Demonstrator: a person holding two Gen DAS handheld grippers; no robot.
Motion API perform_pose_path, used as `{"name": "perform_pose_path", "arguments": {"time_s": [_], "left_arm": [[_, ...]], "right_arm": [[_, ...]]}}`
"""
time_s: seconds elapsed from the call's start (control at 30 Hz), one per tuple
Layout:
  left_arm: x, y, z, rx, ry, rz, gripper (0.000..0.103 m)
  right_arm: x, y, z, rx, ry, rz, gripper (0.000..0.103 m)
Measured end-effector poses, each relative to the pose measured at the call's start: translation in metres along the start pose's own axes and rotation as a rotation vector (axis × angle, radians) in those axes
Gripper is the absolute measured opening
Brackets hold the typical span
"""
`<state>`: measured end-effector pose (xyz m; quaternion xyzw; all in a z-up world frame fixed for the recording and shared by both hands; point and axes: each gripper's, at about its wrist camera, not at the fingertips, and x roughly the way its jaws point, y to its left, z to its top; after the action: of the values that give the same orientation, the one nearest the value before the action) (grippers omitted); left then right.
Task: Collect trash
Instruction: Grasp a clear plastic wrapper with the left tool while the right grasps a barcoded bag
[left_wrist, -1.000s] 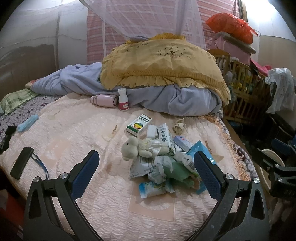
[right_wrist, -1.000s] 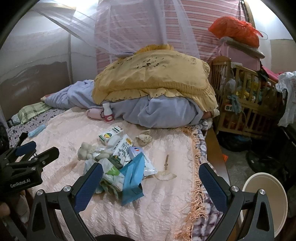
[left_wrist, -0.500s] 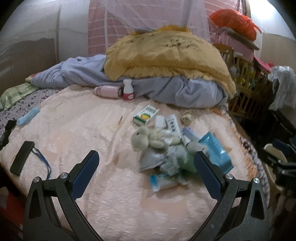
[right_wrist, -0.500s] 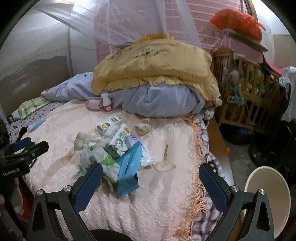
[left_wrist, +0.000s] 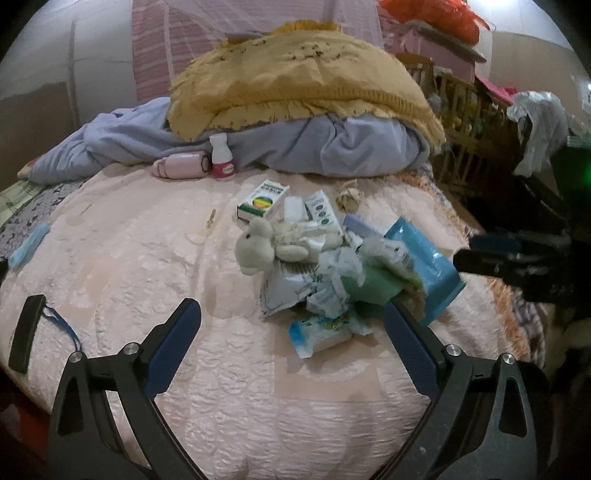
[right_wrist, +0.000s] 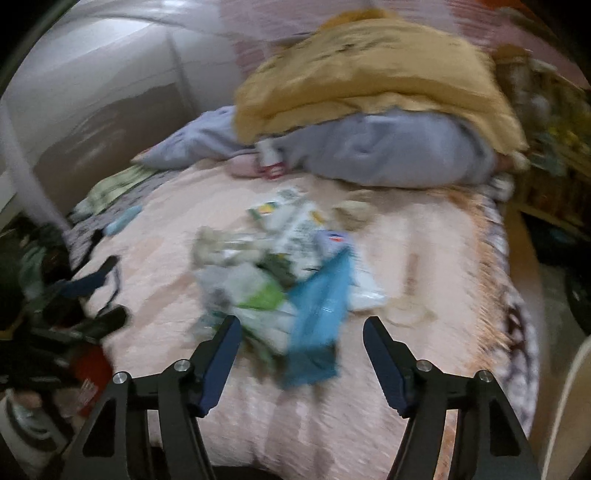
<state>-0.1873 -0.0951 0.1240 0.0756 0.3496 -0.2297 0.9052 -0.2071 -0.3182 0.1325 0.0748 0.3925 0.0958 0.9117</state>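
Crumpled wrappers, a blue pouch (right_wrist: 325, 295) and boxes form a trash pile (left_wrist: 343, 277) mid-bed (left_wrist: 129, 258); the left gripper (left_wrist: 291, 321) gapes empty, the right gripper (right_wrist: 301, 334) is closing, nothing held.

Left tool (left_wrist: 291, 328), black angular frame, blue finger pads (left_wrist: 173, 343), silver screws; right tool (right_wrist: 301, 338) alike

Pink quilted bed (left_wrist: 122, 266) carries trash pile (left_wrist: 347, 273), bedding (left_wrist: 295, 99).
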Motion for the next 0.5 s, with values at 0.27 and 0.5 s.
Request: {"name": "perform_pose_path", "arguments": {"time_s": [0.27,0.5], "left_arm": [[0.025,0.013,0.005,-0.024,0.039,-0.007,0.095],[0.065,0.001,0.017,-0.020,0.088,-0.072,0.072]], "right_arm": [[0.063,0.008,0.028,-0.053,0.142,0.185,0.050],[0.065,-0.017,0.024,0.049,0.102,0.237,0.025]]}}
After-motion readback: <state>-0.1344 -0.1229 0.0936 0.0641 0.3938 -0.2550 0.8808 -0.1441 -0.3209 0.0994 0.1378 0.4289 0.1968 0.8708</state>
